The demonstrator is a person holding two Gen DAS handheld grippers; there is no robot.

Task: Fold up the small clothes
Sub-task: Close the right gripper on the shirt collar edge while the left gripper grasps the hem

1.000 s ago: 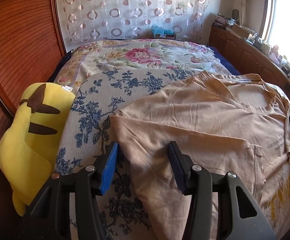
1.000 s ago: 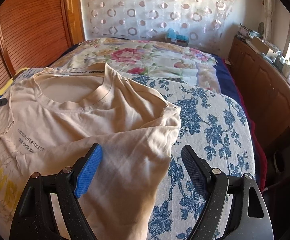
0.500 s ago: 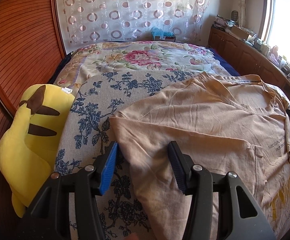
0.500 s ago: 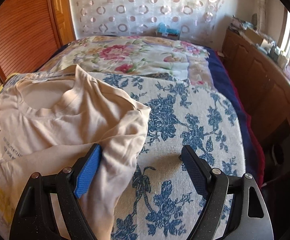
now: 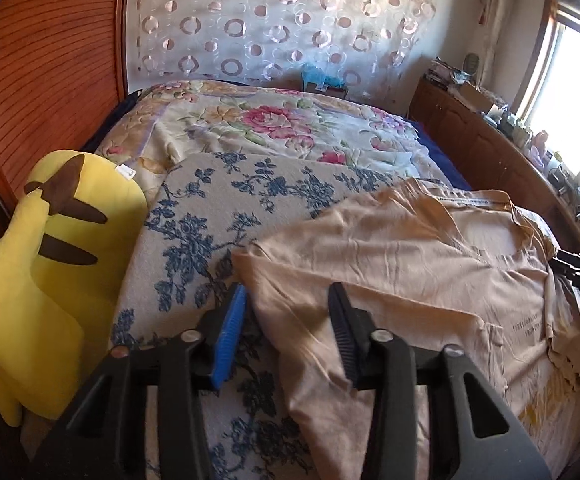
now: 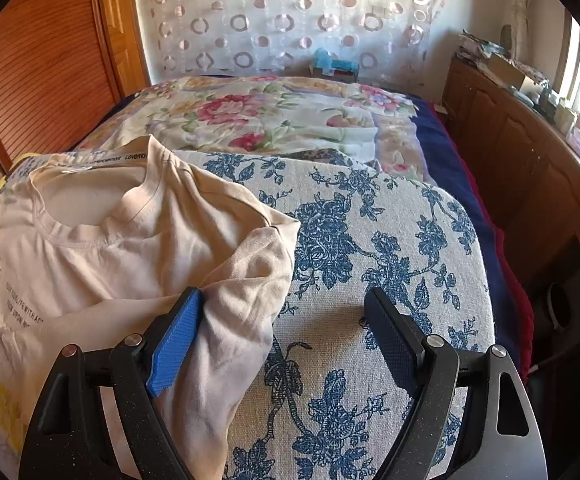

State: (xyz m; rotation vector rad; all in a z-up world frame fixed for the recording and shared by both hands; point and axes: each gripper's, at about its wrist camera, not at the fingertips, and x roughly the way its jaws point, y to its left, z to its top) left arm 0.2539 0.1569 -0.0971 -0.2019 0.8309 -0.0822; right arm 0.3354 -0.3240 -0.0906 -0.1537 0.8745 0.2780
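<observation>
In the left wrist view, the left gripper [image 5: 287,334] is hovering with its jaws spread apart over the left side edge of a beige T-shirt [image 5: 410,272], gripping nothing; cloth is lying between the fingers but is not pinched. The shirt is lying on a blue-flowered blanket [image 5: 217,216] on the bed, neckline away from the camera, small dark print near its right side. The sleeve on this side is looking already turned in over the body, so a first fold seems made here. A yellow plush toy [image 5: 49,280] is sitting just beside the blanket on the left.

In the right wrist view, the right gripper [image 6: 279,330] is likewise standing released, its blue pad touching the shirt's right edge while the other finger is hanging over bare blanket. The right sleeve is lying bunched and puffed up over the chest, not pressed flat. Yellow lettering is showing low on the front. Judging from this, the side folds are only roughed in; smoothing and the lengthwise fold are still waiting.
</observation>
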